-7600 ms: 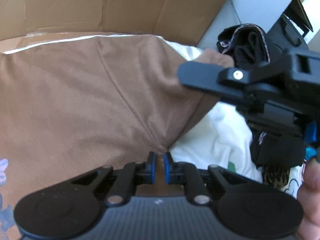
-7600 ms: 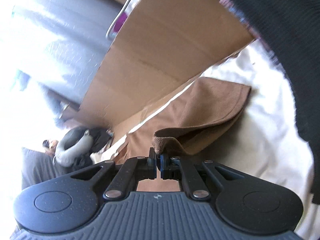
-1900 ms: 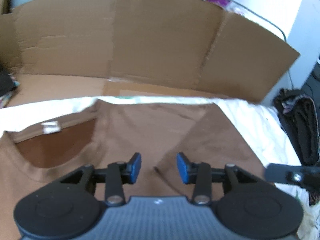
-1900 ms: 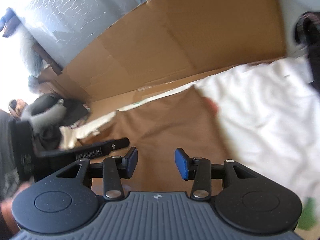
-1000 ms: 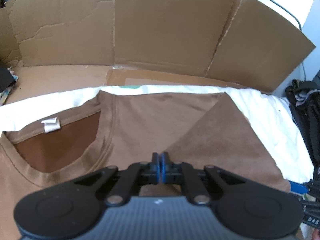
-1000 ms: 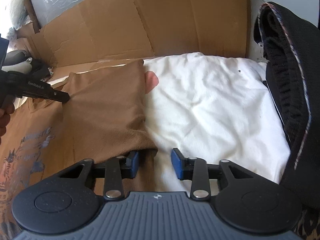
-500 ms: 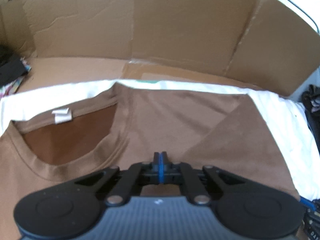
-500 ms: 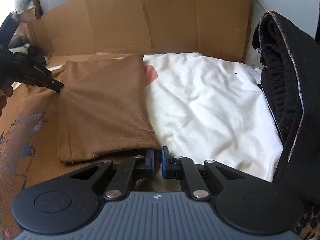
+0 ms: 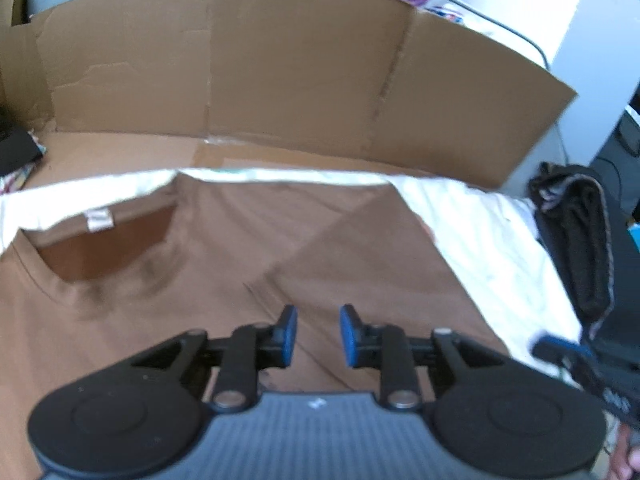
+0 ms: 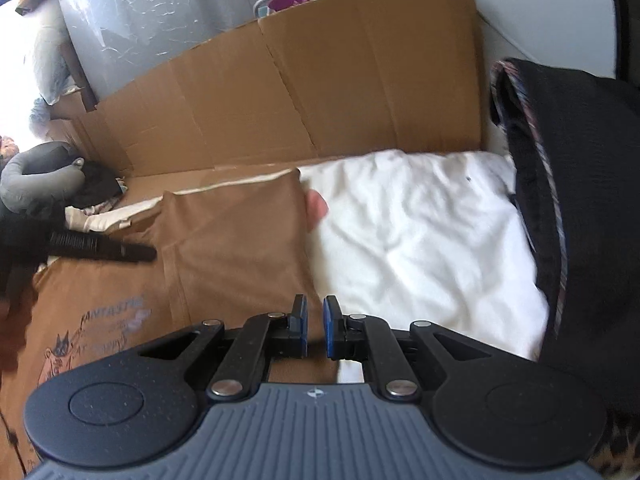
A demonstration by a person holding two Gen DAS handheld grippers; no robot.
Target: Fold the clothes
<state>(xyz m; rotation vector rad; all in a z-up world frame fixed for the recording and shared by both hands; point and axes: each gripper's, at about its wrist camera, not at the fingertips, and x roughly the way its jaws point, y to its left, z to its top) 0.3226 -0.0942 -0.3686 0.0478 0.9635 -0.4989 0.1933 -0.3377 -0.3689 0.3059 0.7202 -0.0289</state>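
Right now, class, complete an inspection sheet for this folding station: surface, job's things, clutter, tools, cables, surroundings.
Surface: white sheet over flattened cardboard.
Job's things: brown T-shirt lying flat, one sleeve folded inward, neck label showing.
Clutter: black garment pile to the right; grey neck pillow to the left.
Tools: left tool open above the shirt; right tool slightly open, gripping nothing.
Cables: grey cable behind the cardboard wall.
Surroundings: upright cardboard wall.

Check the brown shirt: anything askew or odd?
Mostly tidy. The brown shirt has its sleeve side folded in, but a pink patch pokes out beside that fold on the white cloth; what it is, I cannot tell.
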